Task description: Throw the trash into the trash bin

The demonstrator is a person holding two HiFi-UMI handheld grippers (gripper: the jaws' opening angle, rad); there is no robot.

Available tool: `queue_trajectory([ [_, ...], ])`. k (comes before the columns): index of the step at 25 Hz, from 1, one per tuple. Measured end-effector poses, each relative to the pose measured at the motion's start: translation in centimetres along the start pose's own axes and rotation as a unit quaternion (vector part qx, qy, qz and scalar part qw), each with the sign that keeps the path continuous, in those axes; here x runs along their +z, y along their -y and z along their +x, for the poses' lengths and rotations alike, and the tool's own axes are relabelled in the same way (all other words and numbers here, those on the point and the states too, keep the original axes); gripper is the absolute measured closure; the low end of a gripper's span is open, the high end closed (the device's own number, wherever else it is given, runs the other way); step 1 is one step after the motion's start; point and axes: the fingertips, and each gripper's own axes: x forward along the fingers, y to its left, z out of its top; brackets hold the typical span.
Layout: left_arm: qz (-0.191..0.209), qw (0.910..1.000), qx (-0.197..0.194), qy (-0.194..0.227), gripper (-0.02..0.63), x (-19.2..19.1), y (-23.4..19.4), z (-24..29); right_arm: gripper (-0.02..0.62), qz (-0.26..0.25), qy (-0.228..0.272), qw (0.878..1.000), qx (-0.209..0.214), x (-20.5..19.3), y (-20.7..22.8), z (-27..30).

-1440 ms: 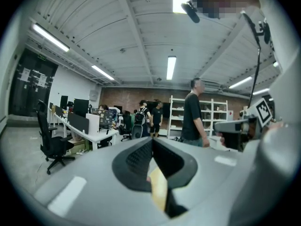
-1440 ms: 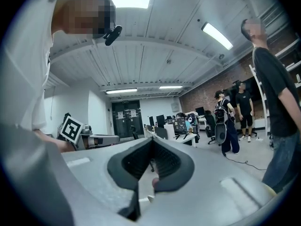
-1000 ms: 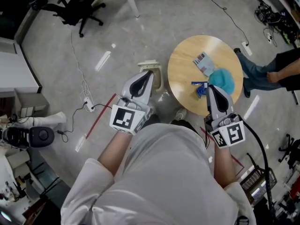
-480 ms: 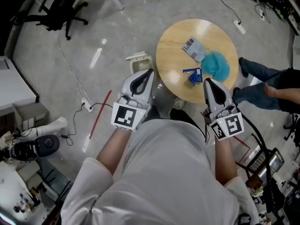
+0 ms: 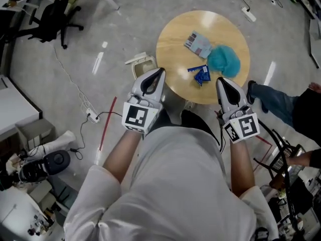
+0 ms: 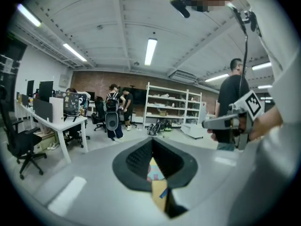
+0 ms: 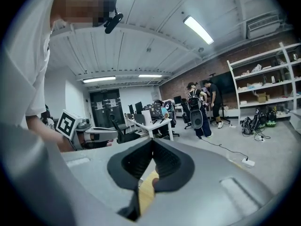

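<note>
The person in a white shirt (image 5: 180, 185) stands close to a round light wooden table (image 5: 175, 34) and holds one gripper in each hand. The left gripper (image 5: 161, 72) has its two jaws pressed together at the tips and nothing is held between them. Only a piece of the table top shows through the gap lower down, in the left gripper view. The right gripper (image 5: 219, 81) is in the same state: its jaws are closed on each other and it is empty. On the table lie three pieces of trash. A crumpled blue wrapper (image 5: 201, 74) is nearest to the person, between the two gripper tips as the head view shows them. A teal fluffy lump (image 5: 223, 61) lies just behind it, and a flat printed packet (image 5: 196, 43) lies just beside the lump, towards the left. No gripper touches any of them. The small beige trash bin (image 5: 140, 67) stands on the grey floor (image 5: 100, 29) just beside the left edge of the table, with its lid up. The left gripper partly covers the bin in the head view.
</note>
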Motion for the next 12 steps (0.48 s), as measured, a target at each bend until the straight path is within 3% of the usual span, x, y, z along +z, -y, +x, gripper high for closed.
queue_trajectory([
  [12, -0.008, 0.9980, -0.040, -0.048, 0.601, -4.1, 2.4, 6.1, 0.592, 0.025, -0.040, 0.999, -0.027, -4.9, 3.8, -0.3],
])
